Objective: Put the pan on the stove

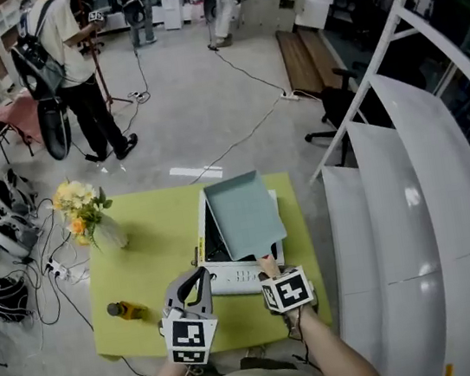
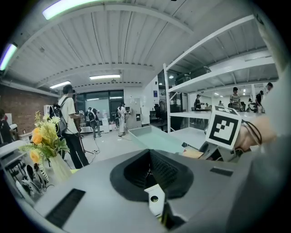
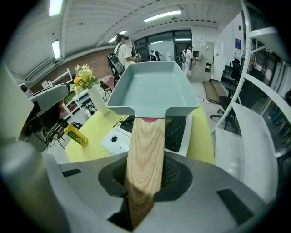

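While my right hand-held gripper clamps the pan by its wooden handle, the pan hangs over the stove, near the surface's right edge beside white shelves. My left hand-held gripper is closed on nothing. Open surface stretches left toward a bottle and flowers.

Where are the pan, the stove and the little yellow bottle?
Square pale-blue pan (image 3: 152, 86): right gripper view, its inside floor.
White stove (image 1: 231, 277): head view, front control panel.
Yellow bottle (image 1: 133, 311): head view, its body.
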Tool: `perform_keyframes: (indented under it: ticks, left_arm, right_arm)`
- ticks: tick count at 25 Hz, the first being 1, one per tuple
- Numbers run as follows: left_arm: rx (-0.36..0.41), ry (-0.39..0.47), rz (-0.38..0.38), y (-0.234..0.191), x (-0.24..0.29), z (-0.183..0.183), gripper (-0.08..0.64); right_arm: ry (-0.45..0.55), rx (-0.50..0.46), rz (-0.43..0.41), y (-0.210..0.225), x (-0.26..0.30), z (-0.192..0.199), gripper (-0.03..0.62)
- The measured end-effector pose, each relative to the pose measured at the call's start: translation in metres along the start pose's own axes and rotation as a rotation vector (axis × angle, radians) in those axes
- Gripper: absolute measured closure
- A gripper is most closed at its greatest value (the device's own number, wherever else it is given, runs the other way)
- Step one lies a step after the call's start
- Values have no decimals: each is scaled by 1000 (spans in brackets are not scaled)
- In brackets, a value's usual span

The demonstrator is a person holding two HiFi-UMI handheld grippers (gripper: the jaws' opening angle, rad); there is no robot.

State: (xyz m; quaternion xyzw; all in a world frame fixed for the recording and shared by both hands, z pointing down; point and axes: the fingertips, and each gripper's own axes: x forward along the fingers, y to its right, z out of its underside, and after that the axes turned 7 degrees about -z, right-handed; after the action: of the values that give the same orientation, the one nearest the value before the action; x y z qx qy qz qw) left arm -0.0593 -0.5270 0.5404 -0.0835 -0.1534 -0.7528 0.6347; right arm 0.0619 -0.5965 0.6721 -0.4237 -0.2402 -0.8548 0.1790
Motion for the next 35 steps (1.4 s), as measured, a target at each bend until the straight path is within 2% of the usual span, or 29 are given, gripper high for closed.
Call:
perform_keyframes:
  ticks: [9,21,27,32,35]
  left_arm:
    - [-24,-59,10,-13,1,30,554]
    - [-23,-99,10,-23,-2,45,554]
    - [-17,-106,10,-27,-4,46,554]
    - [-16,-105,12,-27,-8,44,552]
    - [-13,-103,16,-28,-10,42,552]
  right_arm:
    - [-71,16,22,0,32,14,512]
    - [-143,47,60,6,50,30,507]
    - [-126,61,35,4,52,27,495]
    - [-69,63,16,3,44,22,425]
    - [-39,72,7,3,37,19,405]
